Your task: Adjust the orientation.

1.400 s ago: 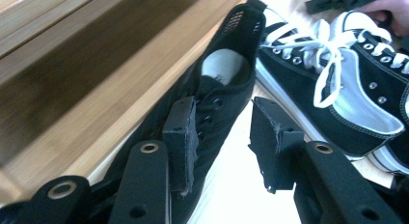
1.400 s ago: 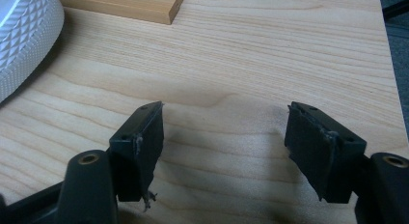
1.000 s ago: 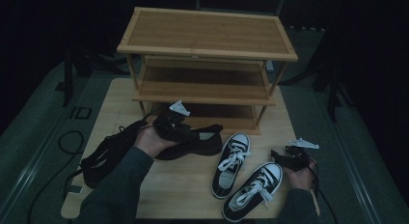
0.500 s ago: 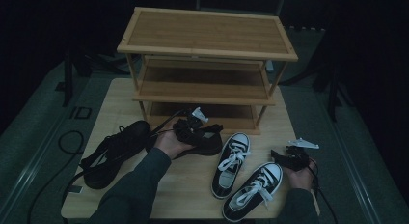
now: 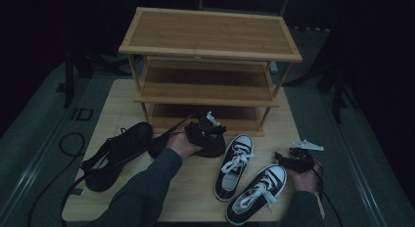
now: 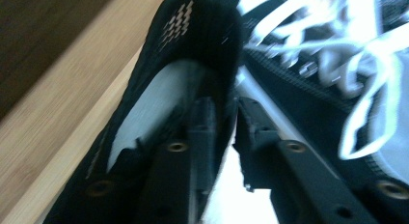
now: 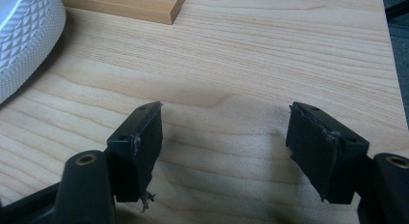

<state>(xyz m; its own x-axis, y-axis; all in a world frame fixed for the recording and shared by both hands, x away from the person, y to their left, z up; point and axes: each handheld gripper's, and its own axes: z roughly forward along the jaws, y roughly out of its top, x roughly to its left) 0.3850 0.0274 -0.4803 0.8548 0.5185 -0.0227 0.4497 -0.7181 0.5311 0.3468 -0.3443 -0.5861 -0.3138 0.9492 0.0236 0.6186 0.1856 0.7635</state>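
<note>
shoe: black shoe [image 5: 208, 144], low-cut mesh upper, pale insole (seen in the left gripper view [image 6: 193, 55])
state: collar wall pinched between two jaws
place: table centre, just before the rack's bottom shelf, 9 o'clock of the black-and-white sneakers

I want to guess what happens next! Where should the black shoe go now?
Probably lift it forward onto the rack's bottom shelf. The left gripper is shut on the black shoe at its heel edge, right before that shelf, while the right gripper waits open over the table.
</note>
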